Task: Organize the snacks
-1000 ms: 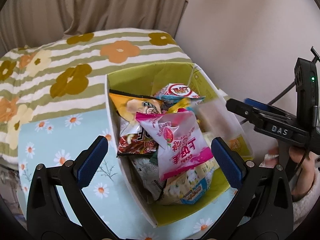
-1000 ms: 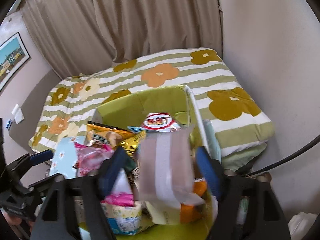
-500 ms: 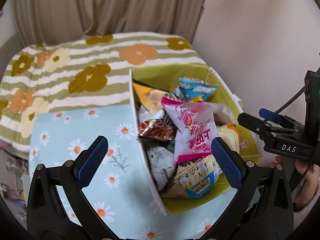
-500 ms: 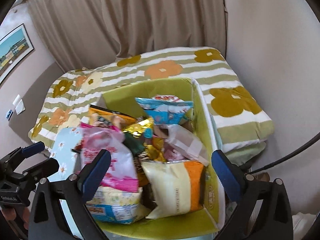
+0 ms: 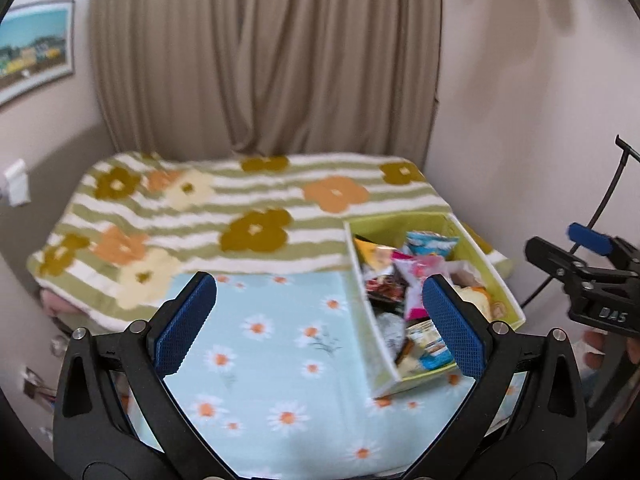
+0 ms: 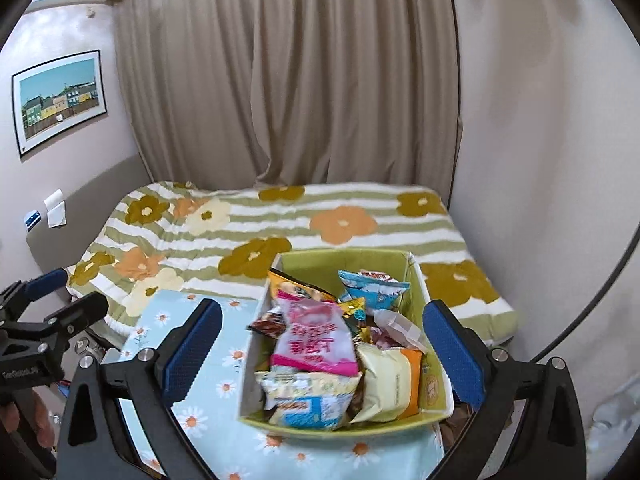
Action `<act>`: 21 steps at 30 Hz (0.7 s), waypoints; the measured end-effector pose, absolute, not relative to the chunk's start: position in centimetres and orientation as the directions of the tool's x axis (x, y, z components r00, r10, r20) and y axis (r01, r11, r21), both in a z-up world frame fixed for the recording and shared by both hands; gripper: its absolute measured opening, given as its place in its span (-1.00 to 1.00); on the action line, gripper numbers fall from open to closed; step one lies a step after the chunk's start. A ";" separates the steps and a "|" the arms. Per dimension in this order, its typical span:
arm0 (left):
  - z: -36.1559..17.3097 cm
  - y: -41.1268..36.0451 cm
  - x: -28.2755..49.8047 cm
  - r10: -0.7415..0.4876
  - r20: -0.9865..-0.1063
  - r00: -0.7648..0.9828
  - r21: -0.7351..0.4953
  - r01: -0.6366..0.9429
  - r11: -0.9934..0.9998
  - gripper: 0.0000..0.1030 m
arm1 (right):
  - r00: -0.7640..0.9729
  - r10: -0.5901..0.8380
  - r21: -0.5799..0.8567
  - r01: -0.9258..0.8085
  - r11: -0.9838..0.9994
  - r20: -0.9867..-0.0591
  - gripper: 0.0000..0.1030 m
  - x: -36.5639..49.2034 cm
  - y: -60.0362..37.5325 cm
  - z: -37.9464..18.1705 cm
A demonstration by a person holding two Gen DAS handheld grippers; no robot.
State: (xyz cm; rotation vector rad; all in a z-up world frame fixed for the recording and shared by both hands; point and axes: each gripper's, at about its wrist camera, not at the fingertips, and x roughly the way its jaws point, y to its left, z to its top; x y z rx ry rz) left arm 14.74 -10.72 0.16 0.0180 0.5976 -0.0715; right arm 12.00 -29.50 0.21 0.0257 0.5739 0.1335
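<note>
The green open-topped cardboard box (image 6: 436, 394) packed with crinkly snack packets sits on the pale blue daisy-print cloth (image 5: 264, 356) covering the table, with the bed's green-striped floral blanket (image 5: 240, 216) just beyond it. Both tongs are spread wide and hold nothing: the right tongs (image 6: 320, 356) have just been opening, and the box shows between their blue pads (image 6: 454, 354) without any contact visible; the left tongs (image 5: 316, 326) frame mostly bare cloth, with the box off toward their right pad. The box therefore lies straight ahead of and below the right tongs, its long axis running away from them toward the bed, so the right hand looks better placed for any further reach (the left would have to swing across). The pink glossy packet (image 6: 316, 340) lies on top of the pile. No loose snacks show on the cloth, so the sorting looks close to done.
</note>
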 end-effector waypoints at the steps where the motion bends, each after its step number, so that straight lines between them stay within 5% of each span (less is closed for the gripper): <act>1: 0.4 -10.2 13.9 -0.057 -0.550 0.833 0.001 0.069 0.998 0.99 | 0.834 0.130 0.057 -0.119 0.991 -0.536 0.95 11.4 -29.2 0.4; 21: 1.9 -5.5 5.0 -0.086 -0.457 0.885 -0.026 0.083 0.996 0.99 | 0.864 0.082 0.064 -0.058 0.996 -0.498 0.95 3.9 -26.2 0.2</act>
